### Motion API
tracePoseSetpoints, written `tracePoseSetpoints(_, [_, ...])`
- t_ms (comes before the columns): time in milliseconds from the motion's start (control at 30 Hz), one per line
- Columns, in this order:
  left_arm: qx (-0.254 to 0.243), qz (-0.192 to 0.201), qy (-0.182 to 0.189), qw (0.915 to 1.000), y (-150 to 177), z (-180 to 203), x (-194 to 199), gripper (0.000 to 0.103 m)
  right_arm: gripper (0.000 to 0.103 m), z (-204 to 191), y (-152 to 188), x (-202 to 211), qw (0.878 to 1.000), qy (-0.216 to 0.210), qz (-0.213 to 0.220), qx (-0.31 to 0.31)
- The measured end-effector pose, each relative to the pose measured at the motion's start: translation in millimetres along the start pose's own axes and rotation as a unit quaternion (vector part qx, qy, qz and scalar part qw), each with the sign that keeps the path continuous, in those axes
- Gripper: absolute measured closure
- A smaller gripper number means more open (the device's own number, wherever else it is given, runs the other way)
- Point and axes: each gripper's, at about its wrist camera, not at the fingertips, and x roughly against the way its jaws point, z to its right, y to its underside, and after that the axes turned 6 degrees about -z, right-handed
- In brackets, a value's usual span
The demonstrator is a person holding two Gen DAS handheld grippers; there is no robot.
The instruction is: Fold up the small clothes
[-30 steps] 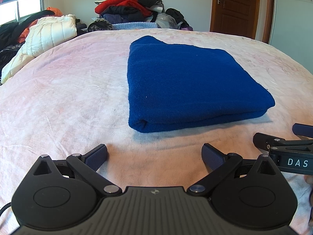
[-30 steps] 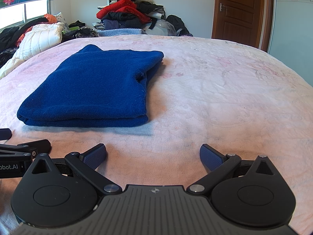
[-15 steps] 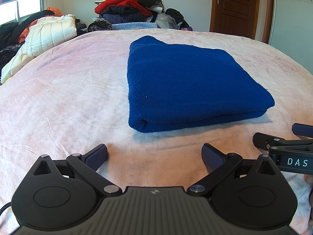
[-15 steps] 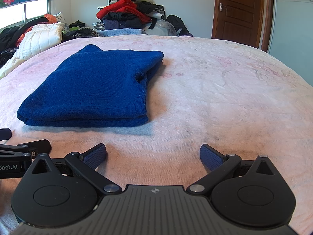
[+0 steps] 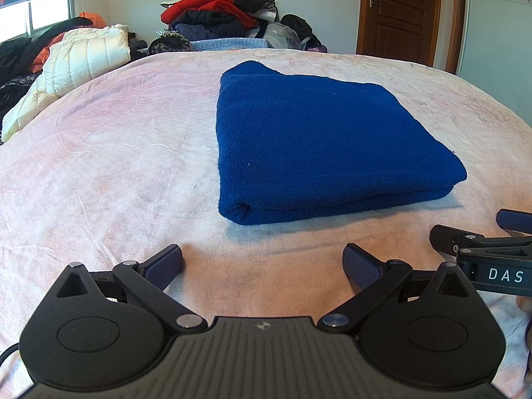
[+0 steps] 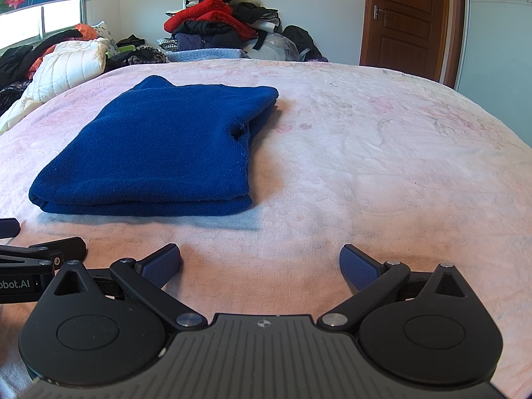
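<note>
Both grippers sit low over my bed [image 5: 99, 166], side by side and empty. My left gripper [image 5: 262, 262] has its blue pads [image 5: 164, 262] spread wide, nothing between them, only pink sheet below. My right gripper [image 6: 261, 262] is just the same: pads [image 6: 357, 266] well apart, holding nothing. Each tool catches the other at the frame edge, the right one at 3 o'clock in the left view, the left one at 9 o'clock in the right view.

I see the blue garment [image 5: 319, 139] folded into a neat thick rectangle, lying flat on the bed, clear of both grippers. From the left camera it lies at 12 to 1 o'clock, its rolled fold edge nearest me. From the right camera the same garment [image 6: 166, 146] is at 10 to 11 o'clock, stacked layers showing along its near edge and right side.

Far off at 12 o'clock a heap of clothes [image 5: 216, 13] rises against the wall. White quilted bedding [image 5: 76, 60] sits at 10 o'clock, and a brown door [image 6: 405, 16] at 1 o'clock.
</note>
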Motion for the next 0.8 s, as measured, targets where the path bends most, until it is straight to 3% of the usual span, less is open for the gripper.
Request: tracePoseSetpoints(800, [0.002, 0.002, 0.011, 0.9999, 1.8, -3.5, 3.8, 0.000, 0.000, 0.0, 0.1, 0.1, 1.000, 0.000, 0.000, 0.000])
